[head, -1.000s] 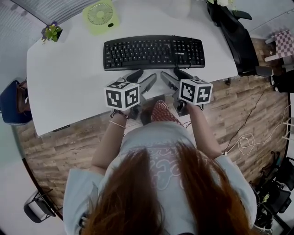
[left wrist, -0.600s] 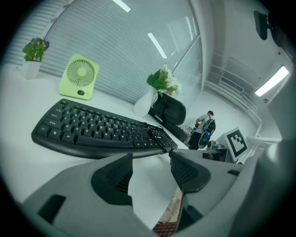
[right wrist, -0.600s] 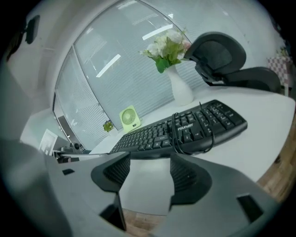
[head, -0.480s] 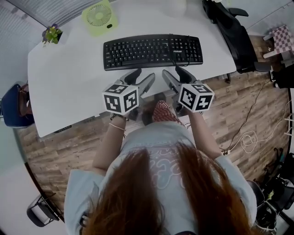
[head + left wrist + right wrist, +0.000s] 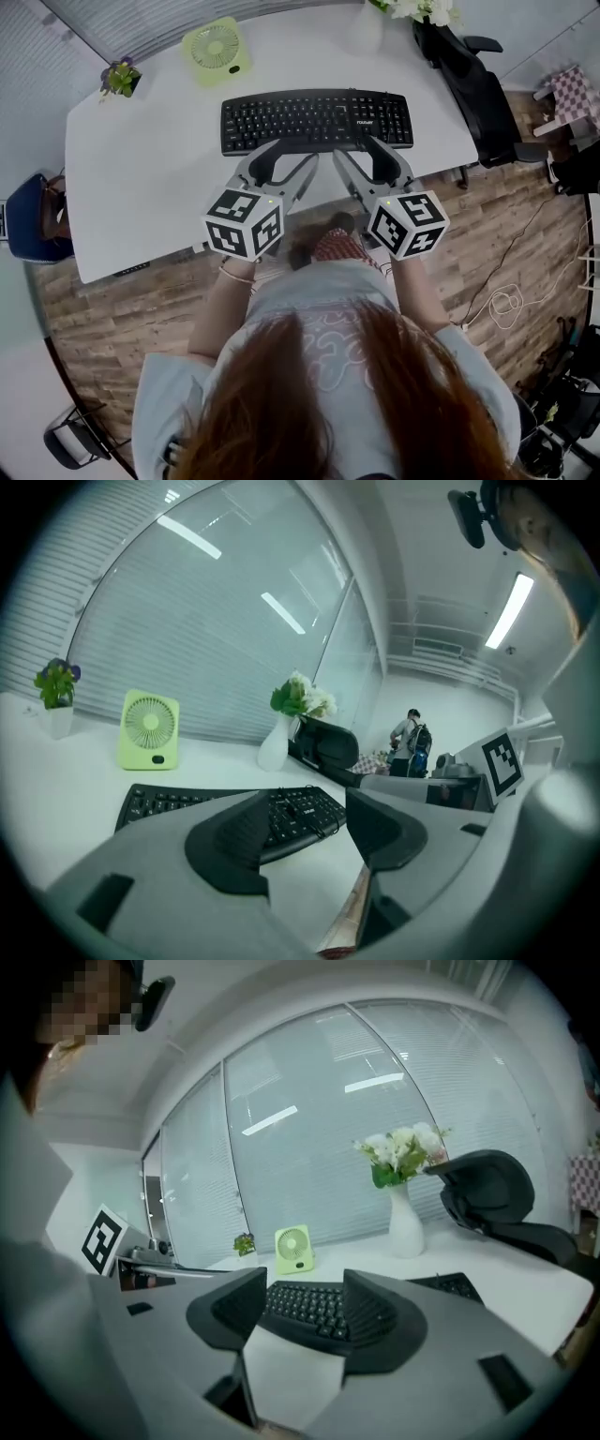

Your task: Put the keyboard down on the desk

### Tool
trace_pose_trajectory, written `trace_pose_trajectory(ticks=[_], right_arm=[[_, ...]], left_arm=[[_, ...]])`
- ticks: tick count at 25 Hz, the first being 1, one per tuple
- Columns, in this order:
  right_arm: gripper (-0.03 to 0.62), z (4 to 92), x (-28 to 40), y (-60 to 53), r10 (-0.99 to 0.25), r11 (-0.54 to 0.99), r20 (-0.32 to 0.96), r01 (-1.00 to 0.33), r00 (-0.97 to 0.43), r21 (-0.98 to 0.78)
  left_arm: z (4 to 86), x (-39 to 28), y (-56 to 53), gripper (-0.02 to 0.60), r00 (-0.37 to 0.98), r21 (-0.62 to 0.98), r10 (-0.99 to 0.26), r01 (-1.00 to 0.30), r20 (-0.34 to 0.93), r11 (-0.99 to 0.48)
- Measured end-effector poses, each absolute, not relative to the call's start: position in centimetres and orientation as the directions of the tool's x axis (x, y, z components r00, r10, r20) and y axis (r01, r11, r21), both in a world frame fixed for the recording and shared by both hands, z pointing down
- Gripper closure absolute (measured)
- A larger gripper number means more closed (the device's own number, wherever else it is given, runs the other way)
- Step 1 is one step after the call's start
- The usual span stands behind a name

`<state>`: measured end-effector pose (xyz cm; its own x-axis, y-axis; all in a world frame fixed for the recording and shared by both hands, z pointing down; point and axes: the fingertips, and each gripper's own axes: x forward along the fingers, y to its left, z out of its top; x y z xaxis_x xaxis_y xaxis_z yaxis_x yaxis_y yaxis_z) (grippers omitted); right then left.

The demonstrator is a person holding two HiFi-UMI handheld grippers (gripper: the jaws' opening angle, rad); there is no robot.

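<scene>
**Keyboard flat on the surface, both my tools spread and empty at its near edge**

My left tool (image 5: 289, 157) is spread with nothing between its pads, and its tips point at the near edge a little left of the keyboard's middle. The keyboard (image 5: 317, 120) lies flat, keys up, on the white surface (image 5: 141, 187), straight ahead of both tools, with its long axis running left to right across me. My right tool (image 5: 359, 150) has just been closing a little but is also spread and grips nothing, its tips at the right half of that near edge. Neither tool is clearly nearer. I judge the keyboard is already set down. A small white brand mark on its right part is too small to read, and the cubes carry only square markers.
</scene>
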<state>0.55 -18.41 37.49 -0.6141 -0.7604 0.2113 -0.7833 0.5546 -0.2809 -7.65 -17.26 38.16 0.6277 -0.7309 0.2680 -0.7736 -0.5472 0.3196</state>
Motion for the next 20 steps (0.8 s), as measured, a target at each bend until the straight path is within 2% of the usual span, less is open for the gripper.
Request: trace_pose_trajectory(ticks=[6, 15, 20], right_arm=[[0.339, 33.2, -0.1, -18.1, -0.756, 0.602, 0.093, -0.745, -0.647, -0.287], [0.339, 28.9, -0.2, -17.5, -0.748, 0.650, 0.012, -0.736, -0.664, -0.189], [0.372, 27.7, -0.5, -17.2, -0.738, 0.666, -0.018, -0.725, -0.674, -0.176]], left_arm=[[34.0, -8.5, -17.3, 0.345, 0.606, 0.234, -0.773, -0.791, 0.186, -0.565], [29.3, -8.6, -17.1, 0.345, 0.634, 0.235, -0.769, -0.762, 0.082, -0.603], [27.9, -8.4, -16.8, 0.347, 0.640, 0.209, -0.767, -0.757, 0.047, -0.619]])
